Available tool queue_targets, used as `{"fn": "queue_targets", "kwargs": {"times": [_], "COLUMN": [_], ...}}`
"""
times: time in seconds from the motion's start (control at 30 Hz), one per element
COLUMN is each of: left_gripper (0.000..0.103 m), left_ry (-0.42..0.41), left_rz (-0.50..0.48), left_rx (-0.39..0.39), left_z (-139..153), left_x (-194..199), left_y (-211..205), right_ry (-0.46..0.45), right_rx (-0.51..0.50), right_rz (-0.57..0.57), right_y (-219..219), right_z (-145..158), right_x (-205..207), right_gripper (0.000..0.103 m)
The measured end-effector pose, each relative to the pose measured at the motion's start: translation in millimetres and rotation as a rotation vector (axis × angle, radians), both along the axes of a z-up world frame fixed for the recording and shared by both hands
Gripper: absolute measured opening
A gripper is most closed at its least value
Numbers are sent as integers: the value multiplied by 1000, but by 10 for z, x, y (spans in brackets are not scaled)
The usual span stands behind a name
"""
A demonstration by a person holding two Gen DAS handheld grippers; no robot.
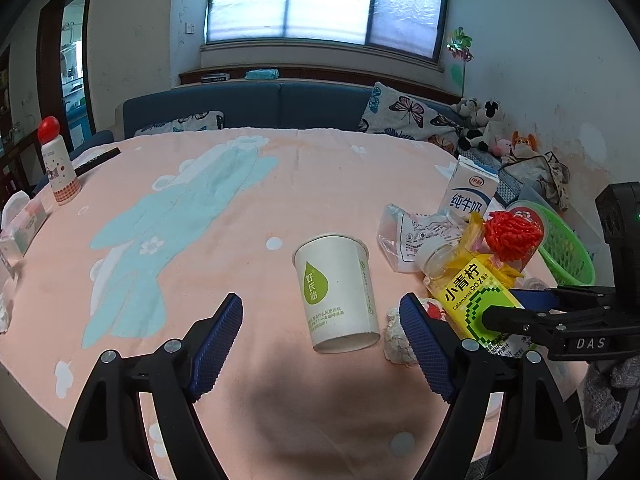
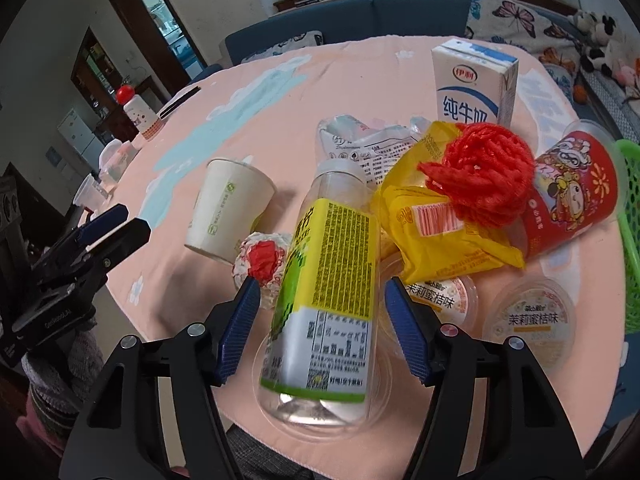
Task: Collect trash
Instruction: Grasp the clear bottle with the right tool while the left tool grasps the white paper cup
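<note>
My left gripper [image 1: 320,302] stands open low over the pink tablecloth [image 1: 248,184]. A white paper cup [image 1: 336,292] with a green drop logo lies tipped just ahead, between its fingers and untouched. A clear bottle with a yellow-green label [image 2: 328,264] lies base toward me, and my right gripper [image 2: 320,284] straddles it with a narrow gap showing at each blue pad. A crumpled red-and-white paper ball [image 2: 262,256] sits between the cup [image 2: 228,212] and the bottle. In the left wrist view the right gripper [image 1: 516,308] reaches in around the bottle [image 1: 472,300].
Behind the bottle lie a yellow wrapper [image 2: 440,240], red mesh [image 2: 484,168], a clear bag [image 2: 360,144], a milk carton [image 2: 472,84] and a tipped red cup [image 2: 572,188]. Jelly cups [image 2: 528,320] sit near the edge beside a green basket [image 1: 564,248]. A red-capped bottle [image 1: 58,168] stands far left.
</note>
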State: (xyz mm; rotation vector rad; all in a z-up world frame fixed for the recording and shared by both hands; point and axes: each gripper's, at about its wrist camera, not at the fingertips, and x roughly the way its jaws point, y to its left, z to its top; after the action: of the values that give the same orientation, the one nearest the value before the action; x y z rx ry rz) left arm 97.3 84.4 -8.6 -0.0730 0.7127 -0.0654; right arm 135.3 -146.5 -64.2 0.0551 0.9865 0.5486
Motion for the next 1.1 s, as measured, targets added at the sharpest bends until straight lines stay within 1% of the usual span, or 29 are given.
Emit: {"fn": "queue_targets", "kwargs": {"times": [0.13, 0.33, 0.4, 0.5, 0.57, 0.6, 0.67, 0.77, 0.83, 0.9, 0.93, 1.0, 1.1], "left_gripper": [77, 74, 73, 73, 73, 73, 73, 72, 72, 72, 69, 68, 67], "left_ry": [29, 53, 64, 81, 91, 97, 110, 127, 137, 150, 156, 170, 179], "left_rz": [-7, -25, -35, -46, -52, -55, -59, -60, -60, -58, -57, -57, -56], "left_rx": [-18, -34, -44, -55, -42, -30, -35, -47, -52, -53, -53, -57, -60], "left_z": [-55, -90, -103, -139, -164, -180, -198, -240, -278, -322, -338, -382, -419], "left_x": [113, 256, 319, 412, 483, 525, 591, 679, 726, 777, 794, 829, 851], "left_y": [-1, -46, -79, -111, -161, -188, -202, -207, -212, -216, -222, -220, -206], "right_ry": [24, 51, 51, 22, -1, -10, -30, -32, -35, -34, -29, -23, -19], "right_rx": [13, 35, 40, 20, 13, 12, 15, 34, 29, 17, 10, -8, -1], "right_rz": [2, -8, -12, -8, -5, -5, -5, 2, 5, 8, 9, 12, 19], "right_y": [38, -26, -42, -62, -60, -57, -83, -154, -139, -143, -145, -56, -24], "right_z": [-45, -82, -75, -38, 0, 17, 71, 129, 124, 94, 59, 21, -18], "right_x": [91, 155, 155, 96, 45, 24, -29, -87, -92, -95, -93, -78, -86], "right_gripper": [65, 53, 53, 52, 51, 51, 47, 46, 46, 45, 45, 45, 46]}}
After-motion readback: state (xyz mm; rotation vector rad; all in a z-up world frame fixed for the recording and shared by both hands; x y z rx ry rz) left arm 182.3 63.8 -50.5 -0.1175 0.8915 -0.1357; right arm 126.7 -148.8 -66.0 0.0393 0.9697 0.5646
